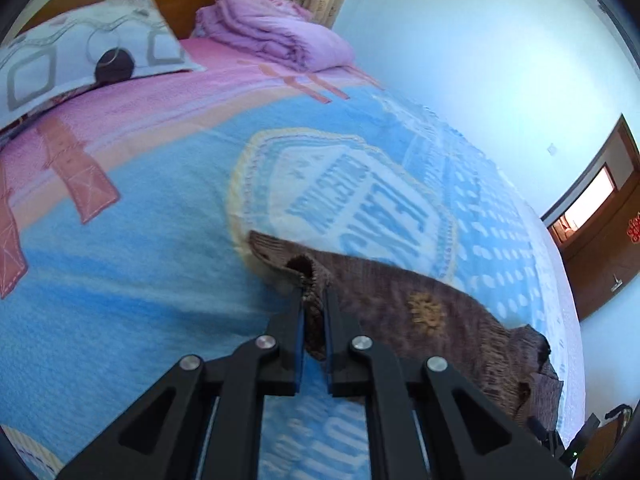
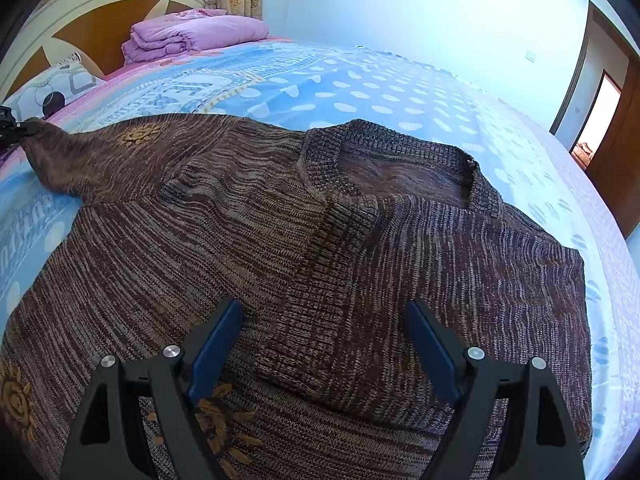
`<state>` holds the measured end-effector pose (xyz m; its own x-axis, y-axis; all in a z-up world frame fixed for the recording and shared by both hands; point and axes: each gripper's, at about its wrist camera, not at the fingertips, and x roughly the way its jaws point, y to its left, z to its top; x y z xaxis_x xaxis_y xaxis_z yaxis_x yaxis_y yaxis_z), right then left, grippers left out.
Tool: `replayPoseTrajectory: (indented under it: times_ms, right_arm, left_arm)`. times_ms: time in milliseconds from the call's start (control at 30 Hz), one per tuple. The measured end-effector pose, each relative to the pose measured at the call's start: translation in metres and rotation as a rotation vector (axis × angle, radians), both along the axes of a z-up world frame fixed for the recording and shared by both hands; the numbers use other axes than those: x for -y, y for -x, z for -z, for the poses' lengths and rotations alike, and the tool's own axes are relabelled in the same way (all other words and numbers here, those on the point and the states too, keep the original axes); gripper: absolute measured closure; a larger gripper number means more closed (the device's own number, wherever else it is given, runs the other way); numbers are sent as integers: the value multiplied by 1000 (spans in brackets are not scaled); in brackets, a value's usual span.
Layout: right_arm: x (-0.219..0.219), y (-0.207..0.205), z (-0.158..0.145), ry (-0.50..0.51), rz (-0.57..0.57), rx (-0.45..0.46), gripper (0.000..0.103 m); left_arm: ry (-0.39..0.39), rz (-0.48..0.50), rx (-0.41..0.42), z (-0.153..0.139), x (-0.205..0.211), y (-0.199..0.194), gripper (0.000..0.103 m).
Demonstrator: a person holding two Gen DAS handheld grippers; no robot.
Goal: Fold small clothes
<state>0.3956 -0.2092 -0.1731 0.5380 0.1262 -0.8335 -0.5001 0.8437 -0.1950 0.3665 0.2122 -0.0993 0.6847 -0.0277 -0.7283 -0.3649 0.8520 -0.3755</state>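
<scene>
A brown knitted sweater (image 2: 248,240) with orange flower motifs lies spread on the blue bedspread (image 2: 360,88), neck opening toward the far side. One sleeve is folded across its chest between the fingers of my right gripper (image 2: 324,312), which hovers open just above the body. The other sleeve (image 1: 400,292) stretches out to the left. My left gripper (image 1: 314,296) is shut on that sleeve's cuff (image 1: 308,276), lifted slightly off the bed. In the right wrist view that cuff (image 2: 34,128) shows at the far left edge, with a bit of the left gripper beside it.
A folded pink blanket (image 1: 276,28) and a patterned pillow (image 1: 80,56) lie at the wooden headboard (image 2: 96,20). A white wall runs along the far side of the bed. A wooden door (image 2: 616,128) stands at the right.
</scene>
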Motion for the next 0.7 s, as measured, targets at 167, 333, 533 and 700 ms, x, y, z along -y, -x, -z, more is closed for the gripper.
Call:
replayPoseTrajectory:
  times_ms: [167, 333, 533, 700]
  right_arm:
    - [14, -2, -17, -86, 34, -1, 19]
    - [25, 9, -51, -169, 32, 51, 19]
    - [44, 27, -83, -234, 30, 101, 17]
    - [68, 42, -88, -256, 60, 108, 17]
  left_arm:
    - [-17, 59, 38, -21, 28, -3, 95]
    - [-42, 119, 74, -41, 51, -2, 95]
    - [-57, 222, 136, -70, 105, -1, 95]
    - [-76, 311, 173, -79, 167, -2, 95]
